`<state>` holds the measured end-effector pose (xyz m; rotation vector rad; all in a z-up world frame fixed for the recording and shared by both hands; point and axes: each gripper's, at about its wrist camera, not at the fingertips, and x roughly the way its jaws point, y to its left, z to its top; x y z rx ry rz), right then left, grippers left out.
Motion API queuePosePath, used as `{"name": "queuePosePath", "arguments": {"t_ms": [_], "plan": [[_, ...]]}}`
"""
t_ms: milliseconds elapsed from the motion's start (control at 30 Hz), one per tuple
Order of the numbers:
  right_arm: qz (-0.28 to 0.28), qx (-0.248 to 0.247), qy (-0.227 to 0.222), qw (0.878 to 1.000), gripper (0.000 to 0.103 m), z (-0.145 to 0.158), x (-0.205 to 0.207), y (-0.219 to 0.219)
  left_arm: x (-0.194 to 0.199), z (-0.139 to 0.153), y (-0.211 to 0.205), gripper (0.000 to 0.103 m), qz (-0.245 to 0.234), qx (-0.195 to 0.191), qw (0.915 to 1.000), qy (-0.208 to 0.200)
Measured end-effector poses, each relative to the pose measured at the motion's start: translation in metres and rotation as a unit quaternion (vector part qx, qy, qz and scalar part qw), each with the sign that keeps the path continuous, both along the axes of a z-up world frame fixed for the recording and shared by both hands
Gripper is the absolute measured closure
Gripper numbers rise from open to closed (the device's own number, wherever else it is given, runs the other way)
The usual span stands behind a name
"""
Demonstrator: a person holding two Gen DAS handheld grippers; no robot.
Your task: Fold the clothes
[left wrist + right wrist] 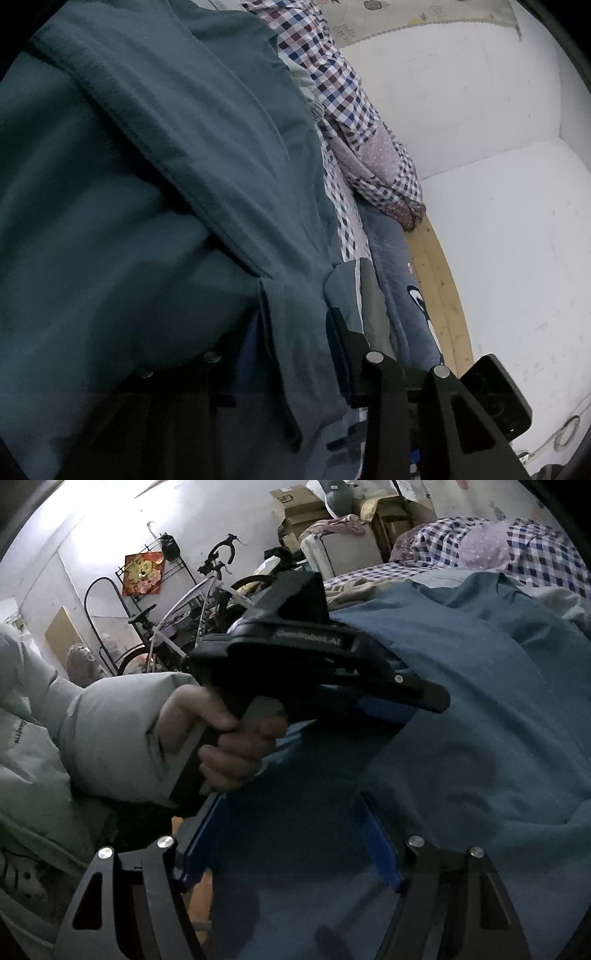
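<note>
Teal garment (155, 155) pinched in left claw (295, 321); right claw (291, 834) spread.

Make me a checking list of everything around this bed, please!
Surface: bed with checked sheet, wooden edge.
Job's things: teal-blue cotton garment, draped over both grippers.
Clutter: bunched checked quilt; grey-blue cartoon blanket.
Grippers: left gripper shut on a fold of the garment; right gripper open, with the garment lying across it.
Cables: nothing seen.
Surroundings: white wall, bicycle, cardboard boxes.
</note>
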<state>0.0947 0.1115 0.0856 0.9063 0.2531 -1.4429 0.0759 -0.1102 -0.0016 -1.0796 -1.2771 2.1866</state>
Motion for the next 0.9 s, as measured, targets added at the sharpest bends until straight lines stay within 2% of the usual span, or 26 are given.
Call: {"name": "queuePosePath", "arguments": {"t_ms": [200, 300, 333, 367, 500, 633, 767, 833, 900], "plan": [[-0.053, -0.001, 0.004, 0.999, 0.027, -0.002, -0.016, 0.016, 0.003, 0.002, 0.001, 0.066, 0.001, -0.018, 0.9998, 0.003], [-0.073, 0.003, 0.007, 0.997, 0.027, -0.003, -0.022, 0.021, 0.001, 0.001, 0.004, 0.086, 0.002, -0.026, 0.9996, -0.007], [-0.077, 0.004, 0.009, 0.997, 0.027, -0.003, -0.023, 0.023, 0.001, 0.000, 0.003, 0.097, 0.005, -0.029, 0.9995, -0.013], [-0.080, 0.004, 0.011, 0.997, 0.027, -0.002, -0.024, 0.024, 0.002, -0.001, 0.002, 0.101, 0.011, -0.026, 0.9995, -0.014], [-0.089, 0.006, 0.022, 0.996, 0.027, 0.003, -0.024, 0.029, 0.007, 0.009, 0.000, 0.102, 0.018, -0.023, 0.9996, 0.003], [-0.131, -0.004, 0.031, 0.991, 0.027, 0.011, -0.038, 0.050, 0.009, 0.033, 0.002, 0.102, 0.016, -0.040, 0.9985, 0.034], [-0.204, -0.020, 0.048, 0.978, 0.027, 0.025, -0.057, 0.090, 0.005, 0.065, -0.002, 0.102, 0.024, -0.053, 0.9965, 0.060], [-0.254, -0.025, 0.065, 0.965, 0.027, 0.031, -0.065, 0.114, 0.000, 0.087, -0.002, 0.102, 0.028, -0.065, 0.9943, 0.079], [-0.316, -0.017, 0.083, 0.945, 0.026, 0.033, -0.075, 0.137, -0.007, 0.110, -0.003, 0.102, 0.030, -0.080, 0.9915, 0.098]]}}
